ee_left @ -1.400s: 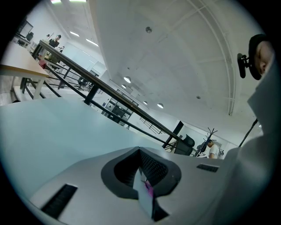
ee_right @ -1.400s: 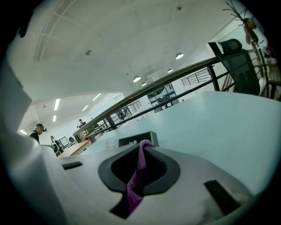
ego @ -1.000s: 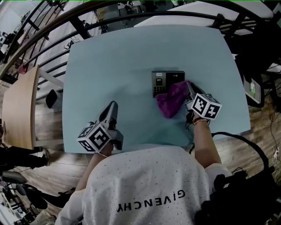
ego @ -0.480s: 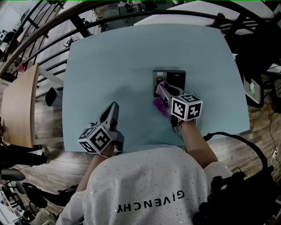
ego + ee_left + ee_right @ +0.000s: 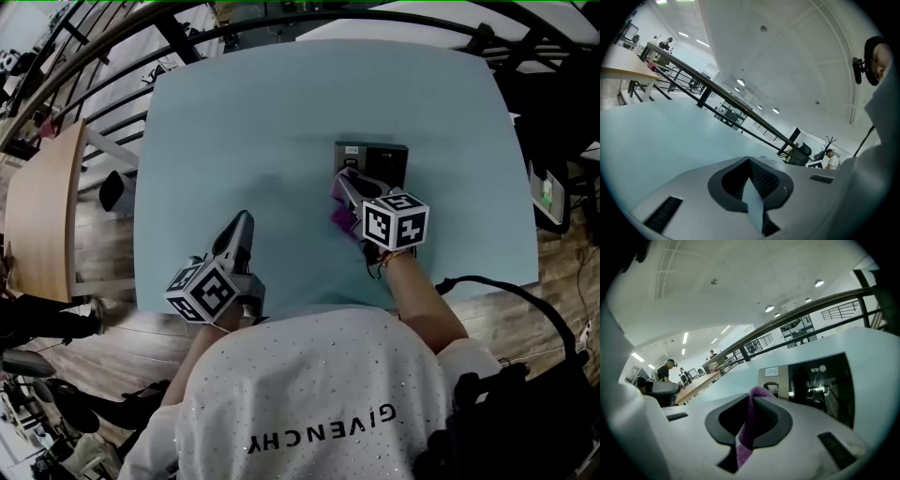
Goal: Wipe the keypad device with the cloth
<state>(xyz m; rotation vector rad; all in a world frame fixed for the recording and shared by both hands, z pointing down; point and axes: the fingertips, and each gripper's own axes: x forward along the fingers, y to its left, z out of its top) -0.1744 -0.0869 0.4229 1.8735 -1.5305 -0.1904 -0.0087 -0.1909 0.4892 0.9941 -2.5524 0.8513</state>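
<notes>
The black keypad device (image 5: 375, 159) lies on the pale blue table (image 5: 234, 122), right of centre. My right gripper (image 5: 349, 183) is shut on the purple cloth (image 5: 341, 212) and holds it at the device's near left corner. In the right gripper view the cloth (image 5: 749, 425) is pinched between the jaws, with the keypad device (image 5: 820, 383) just ahead and to the right. My left gripper (image 5: 242, 225) rests apart near the table's front left. Its jaws are shut with nothing between them in the left gripper view (image 5: 750, 161).
A wooden table (image 5: 37, 225) stands to the left beyond the table edge, and dark railings (image 5: 112, 56) run along the far side. A black cable (image 5: 511, 292) and a small screen (image 5: 547, 192) sit off the right edge.
My right gripper has swept leftward with the cloth, from the device's right side to its near left corner. The left gripper has stayed put.
</notes>
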